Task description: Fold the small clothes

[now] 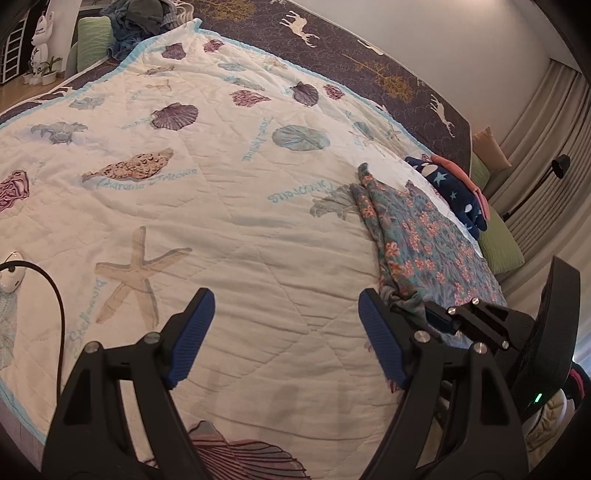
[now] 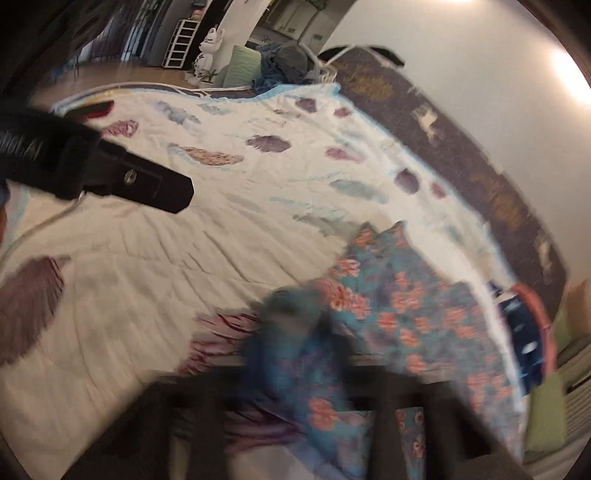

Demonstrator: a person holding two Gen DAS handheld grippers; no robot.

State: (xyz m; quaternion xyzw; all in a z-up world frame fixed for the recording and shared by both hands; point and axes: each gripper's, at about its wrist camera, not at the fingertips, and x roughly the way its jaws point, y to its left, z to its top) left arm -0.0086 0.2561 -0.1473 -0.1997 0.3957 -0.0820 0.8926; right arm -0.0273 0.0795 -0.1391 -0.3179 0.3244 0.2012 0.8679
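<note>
Floral garment [image 1: 424, 236] lies half-folded on the bed's seashell quilt [image 1: 229, 221] near its right edge, right claw [image 1: 437, 319] apparently pinching its near hem to drag a fold, while left claw [image 1: 284, 332] waits open, empty.

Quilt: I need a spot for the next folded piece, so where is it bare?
The quilt is bare between the starfish print and floral garment. Crowded: right edge, with the navy star garment, and far clothes pile.

Home bedroom, wide bed under a seashell-print quilt [image 1: 229, 236], green pillows [image 1: 500, 247], long curtains [image 1: 546, 155], clothes pile [image 1: 136, 22] at the far end
</note>
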